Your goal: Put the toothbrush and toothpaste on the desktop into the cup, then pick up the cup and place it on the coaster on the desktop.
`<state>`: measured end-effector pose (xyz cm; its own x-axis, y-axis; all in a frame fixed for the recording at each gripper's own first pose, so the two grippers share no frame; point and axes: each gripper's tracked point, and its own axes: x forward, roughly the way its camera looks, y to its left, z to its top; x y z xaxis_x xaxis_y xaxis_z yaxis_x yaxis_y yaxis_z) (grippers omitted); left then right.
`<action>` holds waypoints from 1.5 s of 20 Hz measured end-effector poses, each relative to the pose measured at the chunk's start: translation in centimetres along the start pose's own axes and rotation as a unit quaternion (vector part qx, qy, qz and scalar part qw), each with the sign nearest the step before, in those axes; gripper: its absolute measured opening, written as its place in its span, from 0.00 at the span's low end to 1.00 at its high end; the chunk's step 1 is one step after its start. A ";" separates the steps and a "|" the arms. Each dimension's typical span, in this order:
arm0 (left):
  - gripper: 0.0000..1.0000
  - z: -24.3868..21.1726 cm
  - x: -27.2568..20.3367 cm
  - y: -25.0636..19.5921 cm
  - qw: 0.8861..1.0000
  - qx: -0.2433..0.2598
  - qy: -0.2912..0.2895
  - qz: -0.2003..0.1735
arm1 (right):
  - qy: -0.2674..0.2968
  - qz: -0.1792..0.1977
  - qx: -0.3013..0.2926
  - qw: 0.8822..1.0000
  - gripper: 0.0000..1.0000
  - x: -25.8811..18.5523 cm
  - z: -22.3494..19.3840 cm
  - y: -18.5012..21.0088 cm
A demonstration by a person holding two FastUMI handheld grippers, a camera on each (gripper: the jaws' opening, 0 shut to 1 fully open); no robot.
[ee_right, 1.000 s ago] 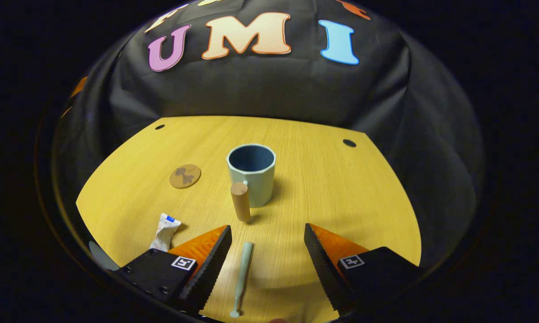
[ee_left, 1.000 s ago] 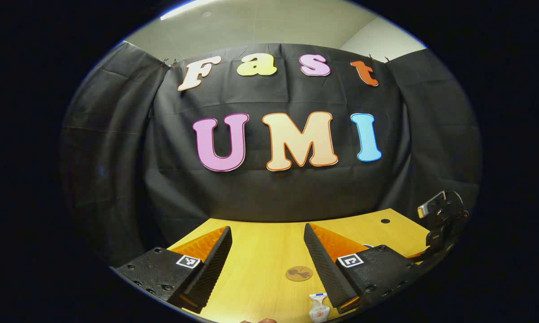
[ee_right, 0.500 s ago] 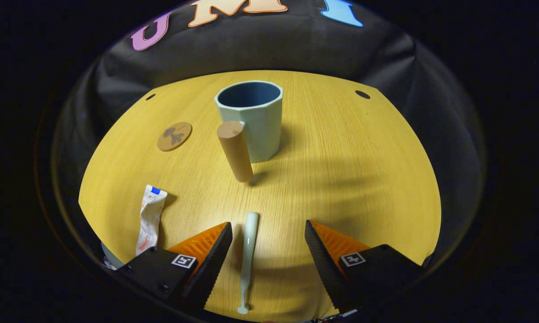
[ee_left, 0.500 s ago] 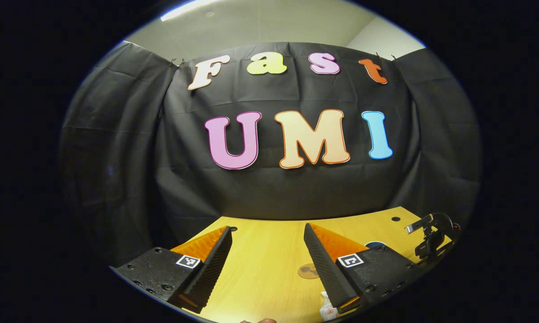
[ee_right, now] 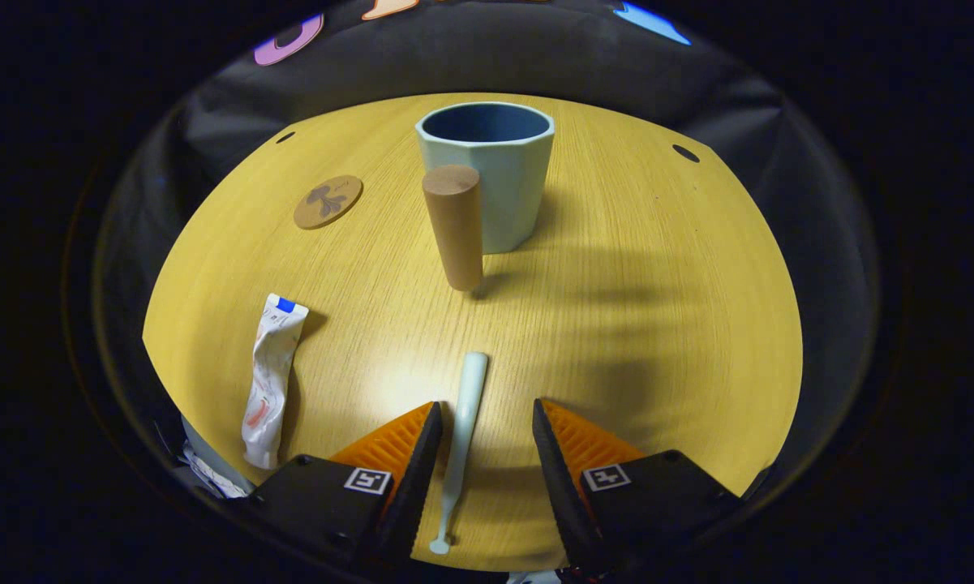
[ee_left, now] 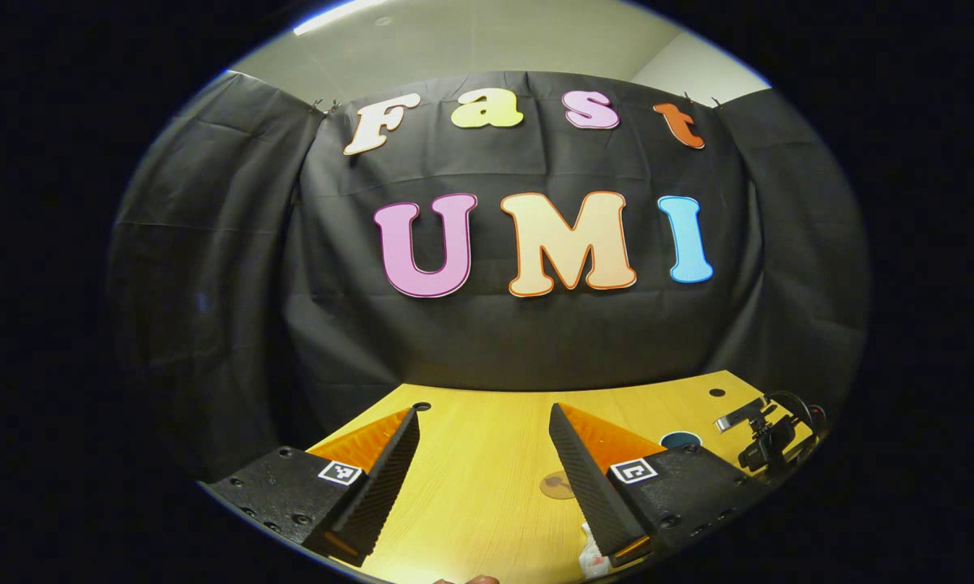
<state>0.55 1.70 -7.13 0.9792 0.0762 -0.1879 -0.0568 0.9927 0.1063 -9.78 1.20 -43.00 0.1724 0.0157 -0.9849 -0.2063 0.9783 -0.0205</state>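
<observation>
In the right gripper view a pale green toothbrush lies on the wooden desktop, pointing away from me. My right gripper is low over it with a finger on each side; the jaws are narrowed but there is still a gap on the brush's right. Beyond stands a light blue cup with a wooden handle facing me. A round brown coaster lies to its left. The crumpled white toothpaste tube lies near the left edge. My left gripper hangs open above the desktop, holding nothing, near the coaster and the cup's rim.
Small round holes sit near the desktop's far corners. The black cloth wall closes the back and sides. In the left gripper view the other gripper's rig shows at the far right, and a bit of the toothpaste tube peeks out by my finger.
My right gripper has dropped closer to the desktop and moved forward over the toothbrush, and its jaws have narrowed around it. The left gripper has shifted only slightly.
</observation>
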 end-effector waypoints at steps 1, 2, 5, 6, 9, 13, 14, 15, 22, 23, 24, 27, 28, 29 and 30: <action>0.94 -0.2 0.0 -0.1 1.000 0.000 0.001 -0.002 | 0.012 0.002 -0.004 1.000 0.70 0.1 0.0 0.0; 0.94 -0.2 0.1 -0.2 1.000 0.000 0.002 -0.003 | 0.025 0.002 -0.008 1.000 0.70 0.1 -0.1 0.0; 0.94 -0.6 0.2 -0.7 1.000 -0.002 0.006 -0.008 | 0.060 0.005 -0.017 0.998 0.56 0.1 -0.2 -0.1; 0.94 -0.6 0.2 -0.8 1.000 -0.003 0.007 -0.010 | 0.065 0.005 -0.020 0.998 0.56 0.0 0.0 -0.2; 0.94 -1.1 0.5 -1.4 1.000 -0.006 0.014 -0.020 | 0.070 0.010 -0.013 0.997 0.33 0.4 -0.1 -0.1; 0.95 -3.0 0.9 -3.6 0.997 -0.012 0.047 -0.055 | 0.071 0.017 -0.012 0.997 0.16 0.3 0.1 -0.1; 0.95 -3.8 1.0 -4.4 0.996 -0.015 0.061 -0.068 | 0.071 0.016 -0.011 0.997 0.13 0.2 0.1 0.0; 0.95 -5.0 1.2 -5.3 0.993 -0.019 0.079 -0.083 | 0.070 0.015 -0.010 0.997 0.16 0.3 0.2 -0.1; 0.95 -13.2 1.1 -9.9 0.964 -0.035 0.220 -0.142 | 0.067 0.019 -0.004 0.998 0.16 0.3 0.2 -0.1; 0.95 -14.4 0.9 -10.3 0.960 -0.033 0.239 -0.145 | 0.065 0.019 -0.004 0.998 0.16 0.3 0.3 -0.1; 0.96 -15.3 1.0 -10.8 0.955 -0.031 0.254 -0.151 | 0.065 0.020 -0.003 0.998 0.16 0.3 0.2 -0.1; 0.96 -18.0 0.7 -12.1 0.940 -0.032 0.298 -0.164 | 0.062 0.021 0.001 0.998 0.16 0.3 0.3 -0.1; 0.96 -18.7 0.7 -12.3 0.935 -0.035 0.311 -0.165 | 0.062 0.022 0.002 0.998 0.16 0.3 0.2 -0.1; 0.96 -19.4 0.7 -12.6 0.931 -0.036 0.322 -0.165 | 0.061 0.022 0.003 0.998 0.16 0.3 0.2 -0.1; 0.96 -20.2 0.6 -12.7 0.926 -0.035 0.337 -0.166 | 0.061 0.023 0.003 0.998 0.16 0.3 0.2 -0.1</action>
<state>-2.04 -8.97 -28.32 0.6019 -0.2173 -0.7684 0.1907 0.9735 -0.1259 -9.50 1.13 -43.23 0.0441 0.0359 -0.9984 -0.2059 0.9782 0.0261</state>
